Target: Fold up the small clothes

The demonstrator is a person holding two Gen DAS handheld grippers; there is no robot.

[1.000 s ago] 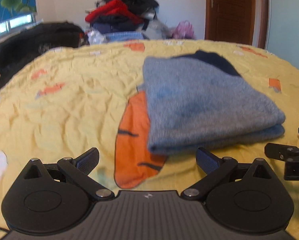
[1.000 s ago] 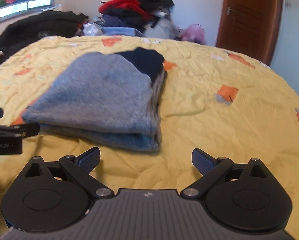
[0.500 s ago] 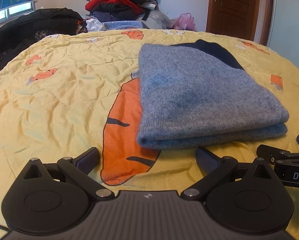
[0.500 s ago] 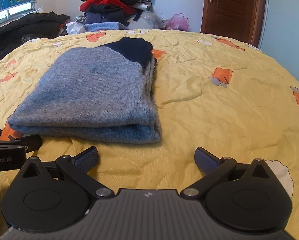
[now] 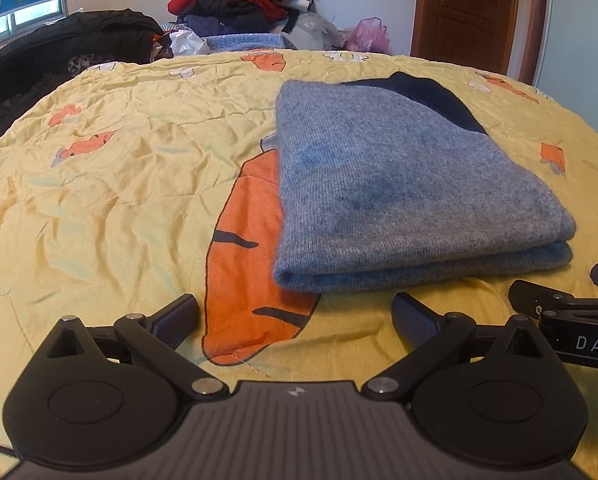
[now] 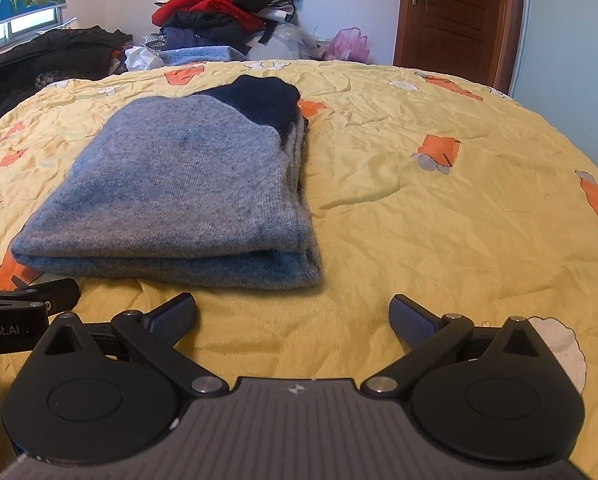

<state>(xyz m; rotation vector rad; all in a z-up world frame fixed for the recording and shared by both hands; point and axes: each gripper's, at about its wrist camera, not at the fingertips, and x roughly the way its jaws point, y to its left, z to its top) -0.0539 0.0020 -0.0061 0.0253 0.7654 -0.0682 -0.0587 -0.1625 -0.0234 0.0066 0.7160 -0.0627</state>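
A grey-blue knitted sweater (image 5: 391,184) with a dark navy part at its far end lies folded in layers on the yellow bedspread (image 5: 119,184). My left gripper (image 5: 295,318) is open just in front of the sweater's near left corner, holding nothing. In the right wrist view the same sweater (image 6: 187,184) lies ahead and to the left. My right gripper (image 6: 293,316) is open over bare bedspread (image 6: 439,220) by the sweater's near right corner, holding nothing. Each gripper shows at the edge of the other's view.
A heap of red, black and blue clothes (image 5: 239,4) rises beyond the far edge of the bed. Dark garments (image 5: 59,52) lie at the far left. A brown door (image 5: 471,8) stands at the back right. The bedspread carries orange carrot prints (image 5: 247,256).
Both grippers have risen and tilted down slightly, so the sweater sits lower and larger in view. The sweater has not moved, and both grippers stay open.
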